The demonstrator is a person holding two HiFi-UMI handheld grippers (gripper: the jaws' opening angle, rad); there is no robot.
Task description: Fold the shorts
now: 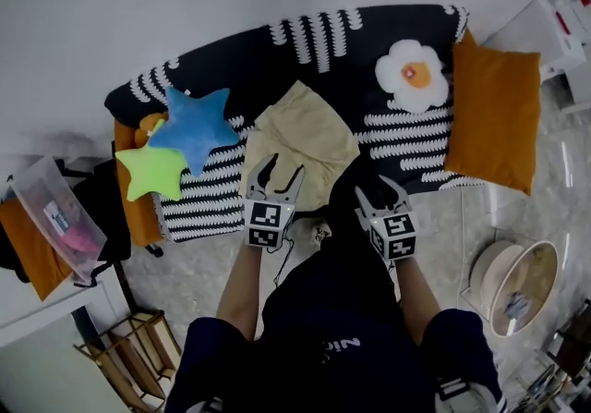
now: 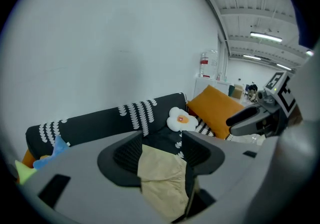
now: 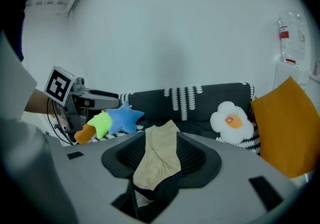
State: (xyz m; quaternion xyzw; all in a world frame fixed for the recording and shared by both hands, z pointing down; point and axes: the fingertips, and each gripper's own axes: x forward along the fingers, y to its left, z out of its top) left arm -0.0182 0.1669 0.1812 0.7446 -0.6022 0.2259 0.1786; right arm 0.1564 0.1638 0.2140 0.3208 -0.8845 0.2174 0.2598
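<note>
Beige shorts (image 1: 300,141) lie flat on the seat of a black sofa with white patterns (image 1: 369,42), folded into a narrow shape. My left gripper (image 1: 280,169) hovers over the shorts' near edge, jaws apart, nothing pressed between them. My right gripper (image 1: 380,188) hangs open at the sofa's front edge, just right of the shorts' near corner. In the left gripper view the shorts (image 2: 162,183) show through the gap of the left gripper (image 2: 162,155). The right gripper view likewise frames the shorts (image 3: 160,160) between the right gripper's (image 3: 161,154) spread jaws.
A blue star pillow (image 1: 194,127) and a green one (image 1: 150,171) lie at the sofa's left. An egg-shaped pillow (image 1: 413,75) and an orange cushion (image 1: 494,111) are at its right. A clear plastic box (image 1: 60,217) and a round white basket (image 1: 512,286) flank me.
</note>
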